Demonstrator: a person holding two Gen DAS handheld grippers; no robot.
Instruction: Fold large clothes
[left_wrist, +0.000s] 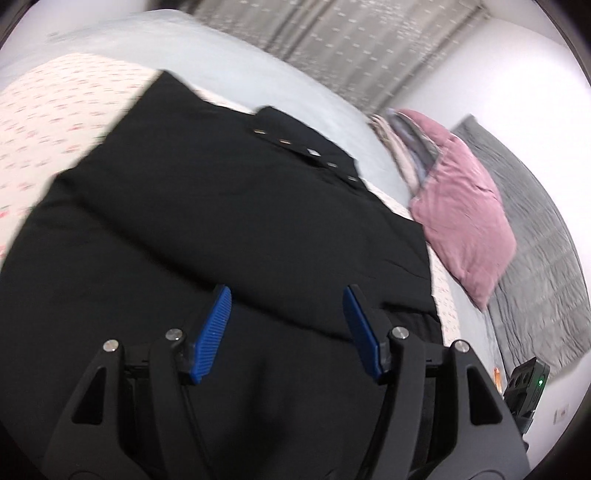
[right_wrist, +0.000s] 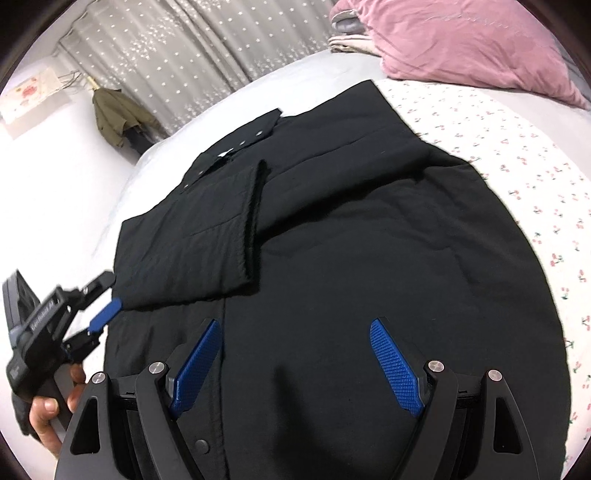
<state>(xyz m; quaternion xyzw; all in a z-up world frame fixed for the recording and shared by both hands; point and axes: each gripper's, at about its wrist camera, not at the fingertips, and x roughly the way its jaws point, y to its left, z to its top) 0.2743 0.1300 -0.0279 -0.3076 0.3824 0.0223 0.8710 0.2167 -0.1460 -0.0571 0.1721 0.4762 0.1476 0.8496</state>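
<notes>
Bed (right_wrist: 517, 155): cherry-print sheet over a pale cover; grey starred curtain (right_wrist: 177, 55) behind; pink pillow (right_wrist: 461, 40) at the far end, beside a stack of folded fabric (left_wrist: 399, 147).
Coat (right_wrist: 351, 240): black, quilted, matte; laid flat on bed, filling the near half of both views.
Coat axis: long axis running away from both wrists, toward the pillow and curtain; near edge under the fingers, far edge at the pale cover.
Sleeve (right_wrist: 207, 236): folded across the body on the left side, ribbed cuff edge turned toward the centre.
Snap placket (right_wrist: 240, 144): row of small metal snaps along a flap at the far end; same row visible from the left wrist (left_wrist: 314, 151).
Left hand-held gripper (left_wrist: 286, 328): blue ribbed pads spread apart, nothing between; hovering over the near left part of the coat. From the right wrist, seen at the coat's left border (right_wrist: 105, 314), one blue pad just beside the sleeve's near corner; contact not certain.
Right hand-held gripper (right_wrist: 299, 365): blue cross-hatched pads spread apart, empty; above the coat's near middle, with the front seam and a button just left of centre.
Nearer side: left unit nearer the left edge and sleeve; right unit nearer the centre and right edge.
Next move, judged: grasp near edge or side with both units, fold along or across the long axis.
Handling, judged: thick padded fabric, likely springy at a crease; smooth shell may slip between pads.
Blur: left view smeared; fine detail unreliable.
</notes>
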